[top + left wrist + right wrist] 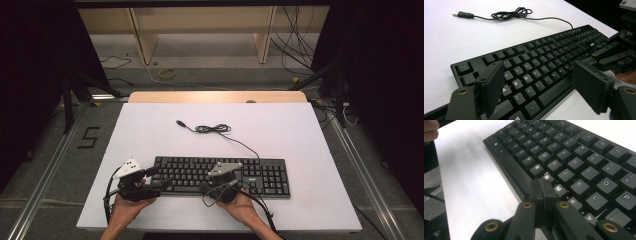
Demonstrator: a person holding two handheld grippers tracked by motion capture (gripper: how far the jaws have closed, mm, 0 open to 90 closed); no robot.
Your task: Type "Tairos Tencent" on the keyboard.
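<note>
From the high view, the keyboard (222, 175) sits near the front of the white tabletop (150, 130), both hands at its front edge. In the left gripper view, the left claw (536, 87) gapes wide over the left-hand letters, holding nothing. In the right gripper view, the right claw (541, 192) is pinched closed and empty, tip by N and M. Looks like key-pressing; next up is probably a small, straight dab down.

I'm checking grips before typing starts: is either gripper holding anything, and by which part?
Nothing is held. The right gripper has its jaws shut together, empty, over the keyboard; the left gripper has its jaws open above the keys.
</note>
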